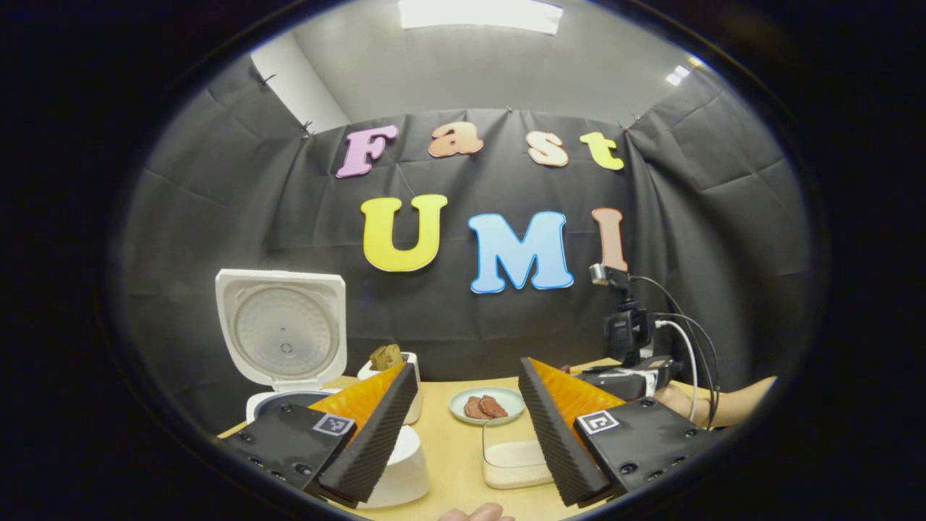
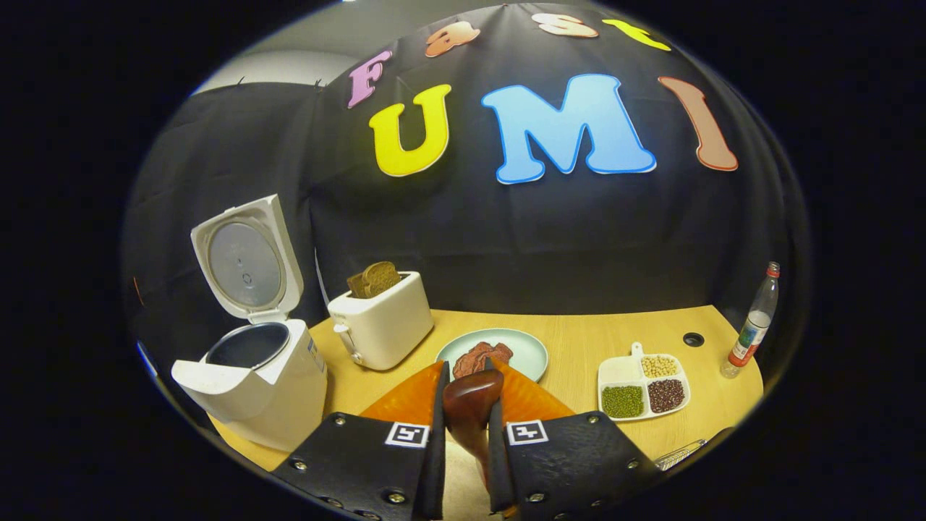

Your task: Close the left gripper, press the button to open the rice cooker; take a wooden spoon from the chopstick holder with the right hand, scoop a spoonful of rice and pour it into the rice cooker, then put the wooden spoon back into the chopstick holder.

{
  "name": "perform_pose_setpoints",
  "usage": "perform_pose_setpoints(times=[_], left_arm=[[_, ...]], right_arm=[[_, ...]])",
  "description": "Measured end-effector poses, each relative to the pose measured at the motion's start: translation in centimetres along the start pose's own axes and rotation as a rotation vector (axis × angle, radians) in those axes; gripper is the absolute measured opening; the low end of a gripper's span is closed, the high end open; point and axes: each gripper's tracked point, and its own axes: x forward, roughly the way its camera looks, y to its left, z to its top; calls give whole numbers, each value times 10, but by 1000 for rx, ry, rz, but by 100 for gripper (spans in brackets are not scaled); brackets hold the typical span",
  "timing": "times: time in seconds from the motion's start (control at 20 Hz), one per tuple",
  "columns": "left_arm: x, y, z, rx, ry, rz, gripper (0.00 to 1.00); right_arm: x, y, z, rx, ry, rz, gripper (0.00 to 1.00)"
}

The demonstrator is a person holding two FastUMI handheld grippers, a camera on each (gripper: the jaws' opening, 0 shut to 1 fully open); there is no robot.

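Left gripper (image 1: pixel 468 405): fingers spread wide, nothing between them — held above the table (image 1: pixel 456 449).
Right gripper (image 2: pixel 464 427): both fingers clamped on the wooden spoon (image 2: pixel 470 412), its bowl pointing forward past the tips.
Rice cooker (image 2: pixel 253 376): lid standing upright and open, dark inner pot exposed, at the table's left end.
Toaster (image 2: pixel 381 325): just right of the cooker, bread slices in the slot.
Plate (image 2: pixel 524 354): pale green — reddish meat on it, beyond the spoon.
Divided dish (image 2: pixel 642 387): white rice, yellow, green and dark red beans.
Bottle (image 2: pixel 752 325): upright at the far right edge.
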Motion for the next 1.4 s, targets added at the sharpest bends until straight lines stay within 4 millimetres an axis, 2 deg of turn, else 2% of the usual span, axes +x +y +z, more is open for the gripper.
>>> perform_pose_setpoints(times=[0.2,0.35,0.45,0.55,0.65,0.8,0.9,1.05,1.25,1.4], left_arm=[[-5,5,-4,-9,10,2,98],[-8,12,-5,2,11,16,99],[-13,16,-6,10,3,26,94],[-15,18,-2,13,-9,34,99],[-15,16,-1,-1,-12,28,99],[-13,13,0,-4,-14,22,99],[-12,10,1,3,-16,21,98],[-9,4,-1,9,-13,11,99],[-10,7,-2,5,-13,13,98],[-13,19,-3,-17,-23,26,99]], right_arm=[[3,30,-10,65,39,70,25],[6,32,-7,186,33,117,25],[6,22,-4,301,25,148,25],[8,7,-1,472,34,174,24],[10,-6,-1,614,54,198,24],[9,-28,5,678,32,194,25],[4,-38,14,680,8,186,24],[-9,-39,32,654,-25,186,24],[-28,-26,65,648,-79,209,24],[-33,-13,90,718,-97,274,25]])
